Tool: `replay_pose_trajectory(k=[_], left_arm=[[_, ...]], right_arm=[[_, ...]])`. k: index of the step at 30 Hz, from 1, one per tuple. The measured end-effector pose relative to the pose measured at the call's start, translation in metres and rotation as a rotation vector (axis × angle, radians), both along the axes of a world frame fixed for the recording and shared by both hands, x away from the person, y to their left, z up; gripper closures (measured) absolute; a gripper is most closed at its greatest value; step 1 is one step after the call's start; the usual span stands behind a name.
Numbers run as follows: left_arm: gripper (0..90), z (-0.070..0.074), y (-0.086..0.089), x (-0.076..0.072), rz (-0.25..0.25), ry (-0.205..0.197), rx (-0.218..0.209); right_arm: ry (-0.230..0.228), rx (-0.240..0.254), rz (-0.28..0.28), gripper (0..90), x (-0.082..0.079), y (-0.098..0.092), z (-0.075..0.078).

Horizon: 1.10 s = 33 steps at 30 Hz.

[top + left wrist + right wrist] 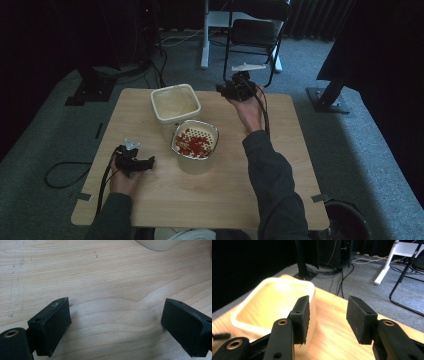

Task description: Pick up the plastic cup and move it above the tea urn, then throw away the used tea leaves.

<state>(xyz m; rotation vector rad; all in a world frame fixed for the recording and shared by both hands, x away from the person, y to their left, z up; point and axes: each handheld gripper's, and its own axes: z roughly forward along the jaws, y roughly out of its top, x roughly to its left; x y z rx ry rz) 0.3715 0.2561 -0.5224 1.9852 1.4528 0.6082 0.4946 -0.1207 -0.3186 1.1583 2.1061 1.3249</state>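
An empty cream square tub [175,102] stands at the table's far middle. Just in front of it sits a cream bowl with a perforated insert holding red pieces [195,140]. My right gripper [221,89] hovers at the far edge, right of the tub, pointing left. In the right gripper view its jaws [328,302] are open with nothing between them, and the tub [272,300] lies just beyond the left jaw. My left gripper [150,161] rests low at the table's near left, open [117,305] over bare wood, with a cream container's rim [157,243] ahead.
The wooden table [210,200] has tape marks at its near corners. Beyond its far edge stand a black chair [255,30] and a white desk leg [205,35]. Cables [65,175] lie on the grey carpet to the left.
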Motion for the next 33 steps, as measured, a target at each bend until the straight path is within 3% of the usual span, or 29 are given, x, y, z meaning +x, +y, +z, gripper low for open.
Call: replay_pose_trajectory(k=[8, 16, 21, 29, 33], left_arm=[[9.3, 0.000, 0.000, 0.000, 0.001, -0.001, -0.003], [9.3, 0.000, -0.001, 0.001, 0.001, -0.001, -0.002], [9.3, 0.000, 0.000, 0.001, -0.001, -0.001, -0.001], [9.3, 0.000, 0.000, 0.001, 0.000, -0.001, -0.001], [9.3, 0.000, 0.000, 0.001, 0.000, 0.000, -0.002]], right_arm=[[-0.018, -0.047, -0.041, 47.8, -0.029, -0.039, -0.022], [-0.015, -0.036, -0.072, 43.1, -0.055, -0.078, -0.046], [-0.012, -0.007, -0.093, 41.3, -0.064, -0.095, -0.056], [-0.019, -0.021, -0.124, 38.5, -0.076, -0.118, -0.078], [-0.025, -0.024, -0.138, 31.6, -0.082, -0.125, -0.092]])
